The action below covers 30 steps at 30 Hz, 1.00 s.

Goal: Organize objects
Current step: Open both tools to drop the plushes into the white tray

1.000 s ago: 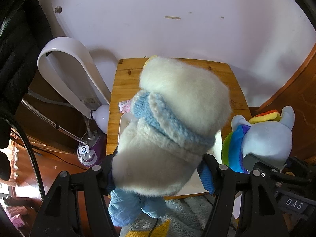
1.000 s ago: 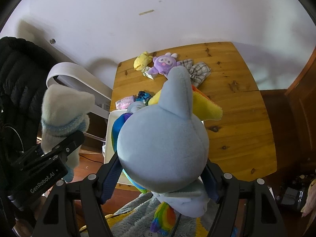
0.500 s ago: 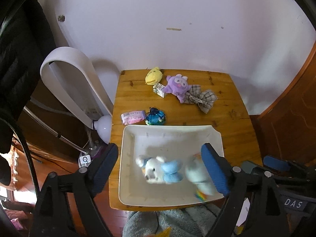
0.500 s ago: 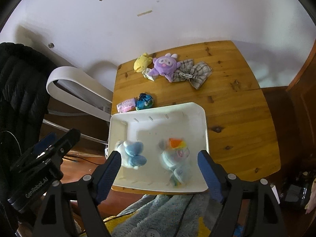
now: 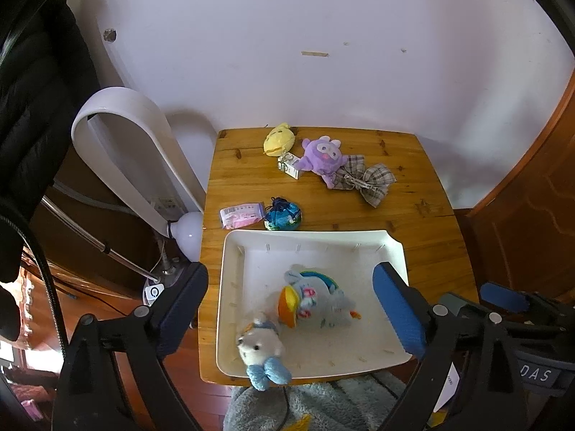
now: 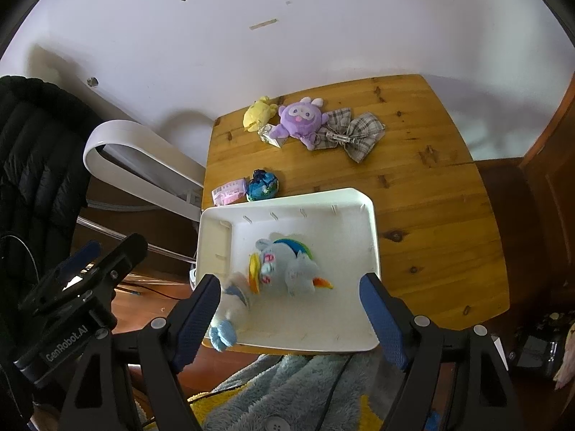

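Note:
A white tray sits at the near edge of a wooden table. In it lie a grey-blue rainbow plush and a white plush with blue scarf, whose blue feet hang over the near rim. My left gripper is open and empty above the tray. My right gripper is open and empty above the tray's near part.
Farther back on the table lie a yellow plush, a purple plush, a plaid bow, a small box, a pink packet and a blue pouch. A white fan loop stands left. A wooden door is right.
Both grippers have opened and let go of their plush toys, which dropped into the tray. Both grippers have drawn back and up from the table.

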Available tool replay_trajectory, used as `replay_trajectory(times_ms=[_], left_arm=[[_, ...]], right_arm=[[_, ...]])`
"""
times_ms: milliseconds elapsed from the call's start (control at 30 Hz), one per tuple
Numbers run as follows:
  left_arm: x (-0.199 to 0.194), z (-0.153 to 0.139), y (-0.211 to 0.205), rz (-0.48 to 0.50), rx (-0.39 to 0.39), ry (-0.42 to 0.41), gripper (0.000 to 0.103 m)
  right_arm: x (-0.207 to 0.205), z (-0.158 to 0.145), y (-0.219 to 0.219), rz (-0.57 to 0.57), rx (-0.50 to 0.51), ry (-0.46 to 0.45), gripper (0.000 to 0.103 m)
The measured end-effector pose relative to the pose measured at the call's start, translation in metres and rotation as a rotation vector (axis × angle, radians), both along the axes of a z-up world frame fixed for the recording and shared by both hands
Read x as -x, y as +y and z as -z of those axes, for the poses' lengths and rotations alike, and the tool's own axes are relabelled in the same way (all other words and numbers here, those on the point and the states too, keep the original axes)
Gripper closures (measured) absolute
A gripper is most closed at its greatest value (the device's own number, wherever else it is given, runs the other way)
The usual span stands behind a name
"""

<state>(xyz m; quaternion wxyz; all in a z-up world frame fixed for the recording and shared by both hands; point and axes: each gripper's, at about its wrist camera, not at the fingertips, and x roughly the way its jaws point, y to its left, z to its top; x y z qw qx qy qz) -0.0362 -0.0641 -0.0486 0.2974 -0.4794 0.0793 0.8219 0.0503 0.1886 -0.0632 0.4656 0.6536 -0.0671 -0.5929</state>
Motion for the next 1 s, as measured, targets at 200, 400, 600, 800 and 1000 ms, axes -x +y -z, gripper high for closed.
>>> replay_trajectory(times_ms=[200,400,600,800,1000], left_arm=[[-0.0007,-0.0001,0.0002,-0.002,0.001,-0.002,0.009],[-0.0021,-0.0001,-0.0004,-0.001,0.002,-0.006,0.009],[-0.0021,0.0000,0.0001,-0.002,0.003,-0.006,0.009],[-0.0040,-0.0012,-0.0018,0.011,0.007,0.002,0.009],[0.0019,-0.0014,-0.0038,0.017,0.005,0.003,0.009]], right_arm=[[-0.0004,-0.0012,0.0011,0.004,0.004,0.000,0.023],[-0.0022,-0.0045,0.0019,0.003,0.008,-0.002,0.023],[-0.0036,-0.0052,0.0022,0.003,0.012,-0.008,0.023],[-0.0050,-0.0074,0.0019,0.002,0.014,-0.013,0.023],[-0.0067,-0.0098,-0.0059,-0.001,0.007,-0.015,0.023]])
